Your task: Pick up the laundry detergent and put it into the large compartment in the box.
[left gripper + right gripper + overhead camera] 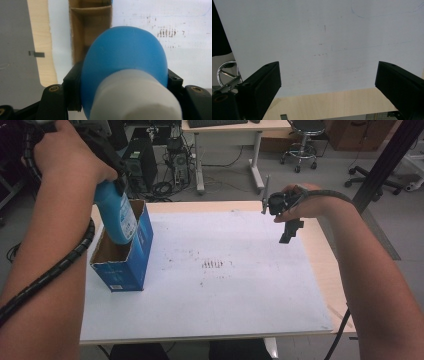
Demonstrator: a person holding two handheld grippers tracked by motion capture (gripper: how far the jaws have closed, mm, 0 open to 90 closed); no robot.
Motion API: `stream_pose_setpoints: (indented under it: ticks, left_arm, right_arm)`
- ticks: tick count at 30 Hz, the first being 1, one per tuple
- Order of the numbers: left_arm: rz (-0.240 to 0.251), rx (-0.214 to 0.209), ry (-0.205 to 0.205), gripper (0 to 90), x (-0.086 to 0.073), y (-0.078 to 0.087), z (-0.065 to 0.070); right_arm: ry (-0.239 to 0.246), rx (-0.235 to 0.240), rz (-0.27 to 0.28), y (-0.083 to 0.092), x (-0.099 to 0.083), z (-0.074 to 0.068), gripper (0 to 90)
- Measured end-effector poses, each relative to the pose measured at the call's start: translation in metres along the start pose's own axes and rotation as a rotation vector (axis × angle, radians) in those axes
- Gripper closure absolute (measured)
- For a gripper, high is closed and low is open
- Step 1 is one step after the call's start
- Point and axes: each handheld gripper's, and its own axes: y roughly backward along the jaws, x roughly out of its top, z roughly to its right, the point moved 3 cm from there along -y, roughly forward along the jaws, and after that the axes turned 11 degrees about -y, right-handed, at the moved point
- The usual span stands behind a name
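A blue bottle (116, 213) with a white cap (135, 100) hangs bottom-down in the mouth of an open blue cardboard box (125, 251) at the table's left. My left gripper (117, 182) is shut on the bottle's neck, its black jaws pressing either side of the blue body (125, 57). The box's brown inside (91, 30) lies straight below the bottle. My right gripper (290, 231) hovers open above the table's right side, nothing between its jaws (327, 75), pointing down at the white sheet (312, 37).
A white sheet (220, 280) with faint dark marks (212, 264) covers the wooden table (330, 275). Beyond the far edge stand a computer tower (140, 162), cables, a desk leg (256, 165) and a stool (302, 145).
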Motion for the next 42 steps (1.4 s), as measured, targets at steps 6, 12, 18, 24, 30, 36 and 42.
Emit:
stream_pose_setpoints:
  ticks: [6, 12, 18, 24, 30, 36, 42]
  left_arm:
    - [0.008, 0.000, 0.004, 36.6, 0.000, 0.002, -0.006]
    - [0.016, 0.004, 0.004, 36.6, 0.001, 0.000, -0.014]
    - [0.031, 0.014, 0.004, 36.6, 0.002, -0.001, -0.022]
    - [0.070, 0.037, 0.008, 36.6, 0.001, -0.002, -0.030]
    - [0.059, 0.039, 0.017, 36.6, 0.001, -0.007, -0.037]
    - [0.052, 0.036, 0.024, 36.6, 0.001, -0.015, -0.042]
    - [0.058, 0.042, 0.021, 36.6, 0.001, -0.025, -0.045]
  right_arm:
    - [0.003, 0.000, -0.001, -0.001, 0.001, 0.000, 6.5]
    - [0.004, 0.001, -0.004, -0.002, 0.003, 0.000, 6.5]
    - [0.003, 0.001, -0.009, -0.003, 0.002, 0.000, 6.5]
    - [0.003, 0.001, -0.008, -0.003, 0.003, 0.000, 6.5]
    - [0.003, 0.000, -0.003, -0.001, 0.003, 0.000, 6.5]
    - [0.001, 0.001, -0.009, -0.003, 0.002, 0.001, 6.5]
    - [0.003, 0.001, -0.006, -0.002, 0.003, 0.000, 6.5]
